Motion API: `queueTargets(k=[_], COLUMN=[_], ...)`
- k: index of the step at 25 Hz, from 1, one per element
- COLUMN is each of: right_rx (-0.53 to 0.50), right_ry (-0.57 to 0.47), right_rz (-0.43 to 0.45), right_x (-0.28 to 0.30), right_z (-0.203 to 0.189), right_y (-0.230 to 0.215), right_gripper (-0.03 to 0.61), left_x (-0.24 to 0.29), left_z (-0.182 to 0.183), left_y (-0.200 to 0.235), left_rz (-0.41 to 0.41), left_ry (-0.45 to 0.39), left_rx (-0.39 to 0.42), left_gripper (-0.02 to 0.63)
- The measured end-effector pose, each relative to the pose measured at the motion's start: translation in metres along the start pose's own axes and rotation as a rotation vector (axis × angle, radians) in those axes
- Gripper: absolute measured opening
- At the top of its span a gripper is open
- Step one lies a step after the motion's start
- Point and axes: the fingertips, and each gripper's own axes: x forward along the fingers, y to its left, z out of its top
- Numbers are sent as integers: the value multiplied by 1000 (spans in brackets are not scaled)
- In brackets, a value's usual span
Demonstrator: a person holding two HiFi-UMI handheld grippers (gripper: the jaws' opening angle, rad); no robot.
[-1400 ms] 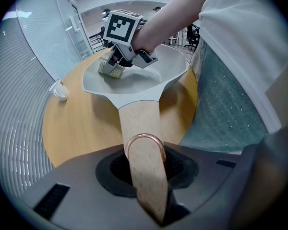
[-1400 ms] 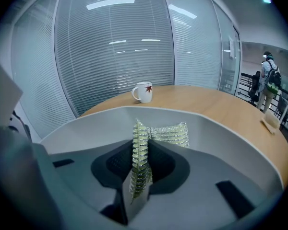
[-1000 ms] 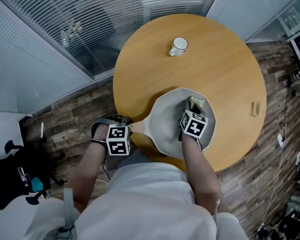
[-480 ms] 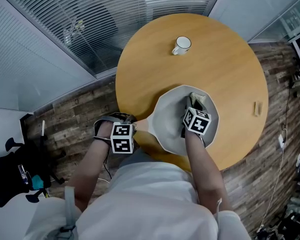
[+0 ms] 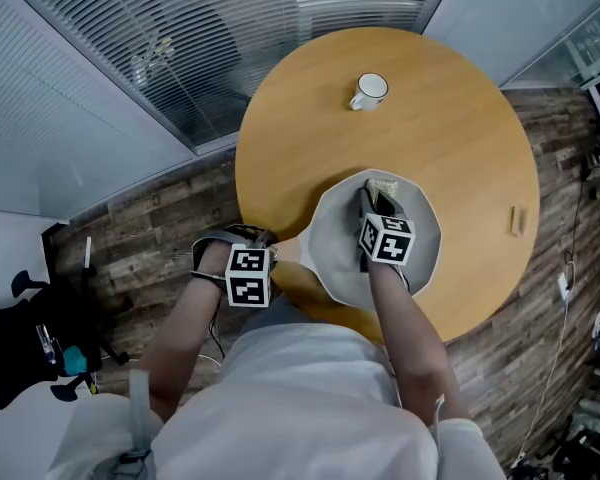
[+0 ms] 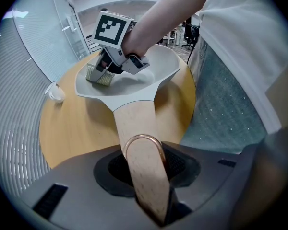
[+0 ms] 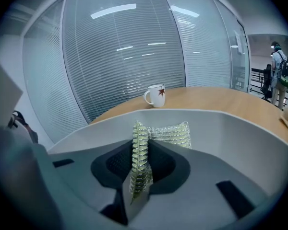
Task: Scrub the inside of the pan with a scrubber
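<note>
A pale grey pan (image 5: 332,246) sits near the front edge of the round wooden table (image 5: 450,128). Its wooden handle (image 5: 285,251) points left, off the table edge. My left gripper (image 5: 270,256) is shut on that handle (image 6: 134,128), which runs between the jaws (image 6: 149,193); they have just been opening a little, with the handle still held. My right gripper (image 5: 373,203) is inside the pan, shut on a yellow-green mesh scrubber (image 5: 383,186). The scrubber (image 7: 170,132) rests against the pan's far wall (image 7: 230,133).
A white mug (image 5: 370,90) stands at the far side of the table. A small wooden piece (image 5: 517,220) lies near the right edge. Glass walls with blinds (image 5: 230,38) lie beyond the table, with wood flooring (image 5: 140,238) below.
My right gripper has slid the scrubber toward the pan's far rim and a little left. The left gripper and the pan have stayed put.
</note>
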Motion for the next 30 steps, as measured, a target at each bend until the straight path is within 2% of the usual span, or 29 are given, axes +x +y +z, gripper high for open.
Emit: queueTargets(k=[9,17,27,30], right_rx=[4,-29,-182,-285], right_ry=[-28,-51,-63,-70], right_rz=[98,278,569,564], right_x=[2,2,-18,-18], right_z=[7,11,-3,-4], right_y=[10,41,98,103], right_gripper=[84,84,84,84], left_x=[-1,1,1,1], left_z=[3,4,3,3], left_y=[0,4,4,6], left_rz=[-12,-13,-1,-2], left_ry=[1,2,10,8], left_rx=[-6,-6,5,4], left_gripper=[144,146,145,144])
